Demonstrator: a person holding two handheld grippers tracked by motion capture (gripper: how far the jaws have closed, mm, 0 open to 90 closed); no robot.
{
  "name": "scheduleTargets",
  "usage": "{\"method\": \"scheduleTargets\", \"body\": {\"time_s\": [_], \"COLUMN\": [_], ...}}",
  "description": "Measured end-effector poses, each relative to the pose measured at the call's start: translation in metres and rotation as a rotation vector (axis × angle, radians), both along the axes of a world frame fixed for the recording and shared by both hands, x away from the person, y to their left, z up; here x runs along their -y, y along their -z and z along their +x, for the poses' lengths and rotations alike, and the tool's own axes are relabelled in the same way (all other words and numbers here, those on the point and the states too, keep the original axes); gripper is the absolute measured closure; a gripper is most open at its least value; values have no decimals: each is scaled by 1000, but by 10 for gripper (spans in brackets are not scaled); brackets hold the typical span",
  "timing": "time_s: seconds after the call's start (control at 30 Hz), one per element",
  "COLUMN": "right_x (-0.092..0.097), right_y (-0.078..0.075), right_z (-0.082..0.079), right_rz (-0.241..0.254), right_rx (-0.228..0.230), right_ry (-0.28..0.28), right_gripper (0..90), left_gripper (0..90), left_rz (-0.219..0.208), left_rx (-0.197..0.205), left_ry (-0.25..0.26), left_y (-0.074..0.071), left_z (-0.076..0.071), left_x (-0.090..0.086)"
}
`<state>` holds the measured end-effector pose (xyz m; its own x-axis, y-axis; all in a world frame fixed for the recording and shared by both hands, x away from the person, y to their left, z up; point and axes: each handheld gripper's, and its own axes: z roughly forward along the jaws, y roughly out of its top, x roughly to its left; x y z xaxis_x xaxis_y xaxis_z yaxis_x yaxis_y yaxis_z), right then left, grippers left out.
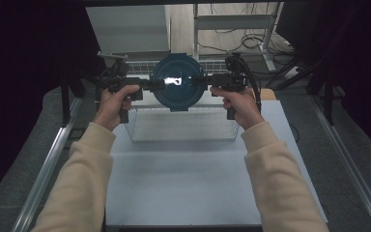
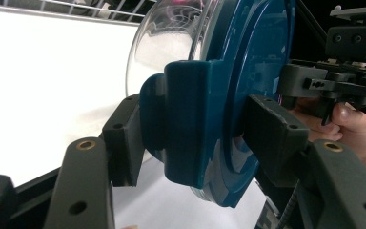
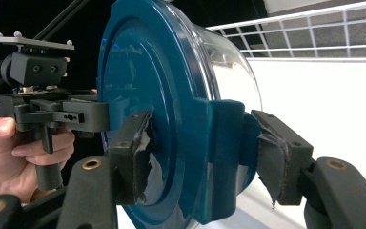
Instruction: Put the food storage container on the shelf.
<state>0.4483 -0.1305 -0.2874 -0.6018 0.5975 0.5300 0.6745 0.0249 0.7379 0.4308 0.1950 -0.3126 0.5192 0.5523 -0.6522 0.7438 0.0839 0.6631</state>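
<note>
A round container (image 1: 176, 82) with a dark blue lid and a clear body hangs in the air between the two grippers, lid facing the person, above the far part of the wire basket (image 1: 183, 130). The left gripper (image 1: 158, 85) is clamped on the blue latch tab at the container's left edge, and the left gripper view shows one pad on the tab's outer face and the other against the lid (image 2: 248, 81). The right gripper (image 1: 197, 81) is clamped on the matching tab at the right edge, its worn pads pressing tab and lid from both sides (image 3: 219, 143). The basket stands on the far half of the white table (image 1: 183, 188), directly under the container, with its near rim toward the person and its back wall just behind the container. Beyond the table stand a pale cabinet (image 1: 125, 29) and a metal rack (image 1: 236, 24) with loose cables on the floor; how close they come to the container is hard to judge from above. Dark curtains close both sides. Metal rails run along the table's left and right edges. The near half of the table lies bare between the sleeves (image 1: 84, 174).
</note>
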Motion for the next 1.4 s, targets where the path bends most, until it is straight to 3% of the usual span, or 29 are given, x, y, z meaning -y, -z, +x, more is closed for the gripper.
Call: {"method": "scheduleTargets", "body": {"time_s": [0.2,0.37,0.67,0.83,1.0,1.1,1.17,1.33,1.4], "right_x": [2,3,8,11,13,12,8,6,10], "right_y": [9,15,27,34,39,39,38,26,20], "right_z": [21,30,49,56,60,60,57,47,41], "right_rz": [7,38,105,144,165,161,126,79,87], "right_rx": [-44,-82,-219,-268,-308,-289,-245,-156,-87], "right_ry": [6,28,78,111,126,131,146,209,221], "right_gripper": [415,413,388,380,371,351,293,141,136], "left_gripper": [418,418,401,390,373,361,345,291,276], "left_rz": [-3,-19,-115,-163,-170,-159,-141,-38,-31], "left_rx": [-53,-82,-171,-197,-195,-180,-160,-57,-30], "left_ry": [-5,-28,-81,-84,-87,-95,-95,-163,-182], "left_y": [8,10,22,32,34,34,33,24,20], "left_z": [18,24,50,57,58,56,55,46,40], "left_x": [2,3,4,3,4,7,8,7,4]}}
